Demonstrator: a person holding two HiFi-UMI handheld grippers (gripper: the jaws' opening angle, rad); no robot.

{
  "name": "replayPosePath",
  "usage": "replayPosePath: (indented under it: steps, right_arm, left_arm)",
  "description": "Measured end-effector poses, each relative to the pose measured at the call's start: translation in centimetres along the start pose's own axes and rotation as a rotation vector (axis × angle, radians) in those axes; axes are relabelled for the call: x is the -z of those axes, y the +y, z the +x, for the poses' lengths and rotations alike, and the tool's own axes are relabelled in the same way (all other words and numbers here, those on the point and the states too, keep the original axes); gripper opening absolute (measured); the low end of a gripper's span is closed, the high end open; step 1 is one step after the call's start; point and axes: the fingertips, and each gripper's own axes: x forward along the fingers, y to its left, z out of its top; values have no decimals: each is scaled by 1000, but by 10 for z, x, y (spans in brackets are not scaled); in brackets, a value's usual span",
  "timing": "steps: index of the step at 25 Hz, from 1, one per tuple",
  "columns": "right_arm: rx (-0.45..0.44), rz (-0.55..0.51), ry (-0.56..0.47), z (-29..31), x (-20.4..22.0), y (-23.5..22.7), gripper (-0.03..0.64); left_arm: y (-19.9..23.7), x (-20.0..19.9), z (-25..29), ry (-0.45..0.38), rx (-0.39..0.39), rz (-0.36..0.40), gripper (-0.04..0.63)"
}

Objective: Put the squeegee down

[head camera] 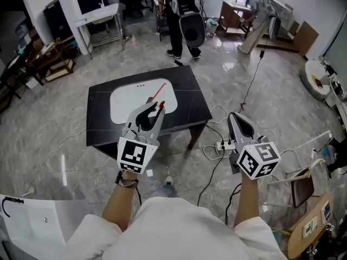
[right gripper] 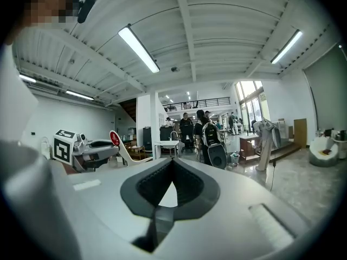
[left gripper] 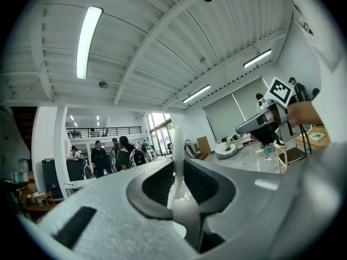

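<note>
Squeegee (left gripper: 177,145) clamped in the left hand-held gripper (head camera: 156,110)
Its jaws pinch the white handle above the black tabletop's (head camera: 187,93) near edge; the right hand-held gripper (head camera: 233,116), at its 3 o'clock, has jaws together, empty.

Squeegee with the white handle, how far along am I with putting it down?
Done: nothing yet; it rests on no surface. In hand: the white-handled squeegee is clamped in the left gripper, held in the air near the low black table. The right gripper is shut and empty. Left: set it down and open the jaws.
</note>
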Motion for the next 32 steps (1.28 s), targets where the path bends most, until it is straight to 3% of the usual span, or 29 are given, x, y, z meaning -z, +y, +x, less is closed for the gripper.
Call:
replayPosePath:
  steps: [17,23,32]
  right_arm:
    - [93,1,1,106,0,-56,6]
    - [88,15,70,140,21,-68,6]
    - [120,48,79,154,40,-85,6]
  left_arm:
    - [58,42,112,14,86,5,67]
    - [76,59,142,24,127,10,67]
    - [77,81,176,52,179,48,67]
